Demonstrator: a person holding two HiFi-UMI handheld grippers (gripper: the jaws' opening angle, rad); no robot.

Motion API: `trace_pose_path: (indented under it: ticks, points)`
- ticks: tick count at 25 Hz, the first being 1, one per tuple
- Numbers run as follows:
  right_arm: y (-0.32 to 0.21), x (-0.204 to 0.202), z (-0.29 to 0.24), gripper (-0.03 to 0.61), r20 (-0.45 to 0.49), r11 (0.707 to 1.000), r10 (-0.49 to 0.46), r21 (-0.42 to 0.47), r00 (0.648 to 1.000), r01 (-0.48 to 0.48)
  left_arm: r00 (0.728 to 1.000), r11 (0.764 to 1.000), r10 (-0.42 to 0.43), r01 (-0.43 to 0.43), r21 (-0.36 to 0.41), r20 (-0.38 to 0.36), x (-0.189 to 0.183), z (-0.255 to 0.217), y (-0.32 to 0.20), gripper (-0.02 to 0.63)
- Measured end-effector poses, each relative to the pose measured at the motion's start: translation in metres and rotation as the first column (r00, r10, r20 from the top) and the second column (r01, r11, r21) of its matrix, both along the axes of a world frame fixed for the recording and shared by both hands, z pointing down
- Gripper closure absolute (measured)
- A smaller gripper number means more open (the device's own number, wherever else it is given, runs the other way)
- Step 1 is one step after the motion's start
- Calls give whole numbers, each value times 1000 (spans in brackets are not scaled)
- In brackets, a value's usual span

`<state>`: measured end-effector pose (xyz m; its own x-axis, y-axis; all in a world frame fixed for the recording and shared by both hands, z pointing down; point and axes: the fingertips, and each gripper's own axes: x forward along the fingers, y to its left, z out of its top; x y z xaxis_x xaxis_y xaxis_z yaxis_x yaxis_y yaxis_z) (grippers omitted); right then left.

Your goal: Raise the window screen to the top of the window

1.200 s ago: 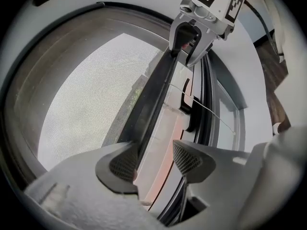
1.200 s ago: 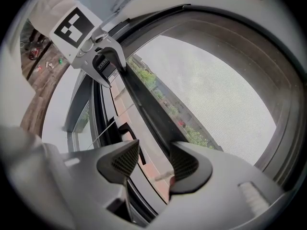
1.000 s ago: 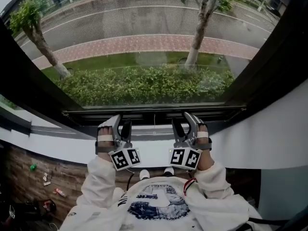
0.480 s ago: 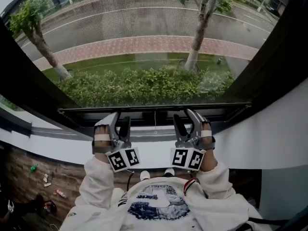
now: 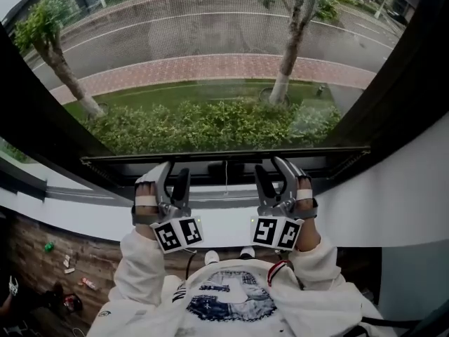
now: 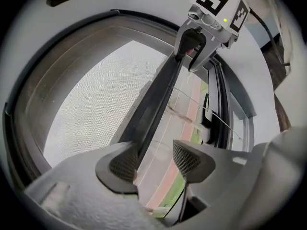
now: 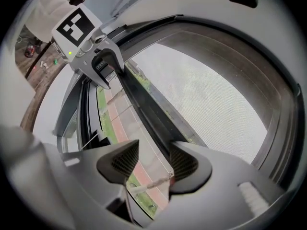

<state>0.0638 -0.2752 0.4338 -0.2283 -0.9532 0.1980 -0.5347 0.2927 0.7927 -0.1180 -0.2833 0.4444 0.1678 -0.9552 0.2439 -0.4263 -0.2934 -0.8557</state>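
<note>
The window screen is a fine mesh (image 5: 210,20) with a dark bottom bar (image 5: 224,156) that runs across the window just above the sill. Both grippers sit under that bar, side by side. My left gripper (image 5: 174,175) is open. In the left gripper view the bar (image 6: 158,99) lies against one pad (image 6: 123,163), and the street shows in the gap to the other pad. My right gripper (image 5: 272,171) is open too, and in its own view the bar (image 7: 153,114) rests on one pad (image 7: 184,162). Neither gripper clamps the bar.
A thin pull cord (image 5: 226,177) hangs from the bar's middle. The black window frame (image 5: 393,83) stands on both sides, with a white sill (image 5: 224,220) below. Outside are a hedge, trees and a road. Small items lie on the floor at the lower left (image 5: 66,262).
Both grippers have risen together, and the screen's bottom bar has gone up with them, which opens a wider gap above the sill.
</note>
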Motion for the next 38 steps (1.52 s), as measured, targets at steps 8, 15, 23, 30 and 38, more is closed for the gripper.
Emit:
trace_pose_path:
  ticks: [8, 15, 23, 30, 38]
  points:
    - [-4, 0, -25, 380, 3, 999, -3, 48, 1000, 3, 1000, 999, 4, -4, 50, 13, 0, -24, -5, 387]
    - [-8, 0, -48, 385, 1, 997, -1, 78, 1000, 1, 1000, 997, 13, -15, 72, 24, 0, -47, -8, 387]
    - [-9, 1, -63, 385, -8, 994, -1, 109, 1000, 2, 999, 994, 14, -18, 104, 35, 0, -63, -9, 387]
    - [-13, 2, -84, 387, -12, 988, -4, 154, 1000, 6, 999, 990, 22, -28, 141, 46, 0, -84, -12, 387]
    - [-16, -1, -124, 393, -7, 973, -4, 230, 1000, 5, 998, 976, 20, -31, 216, 51, -3, -124, -17, 387]
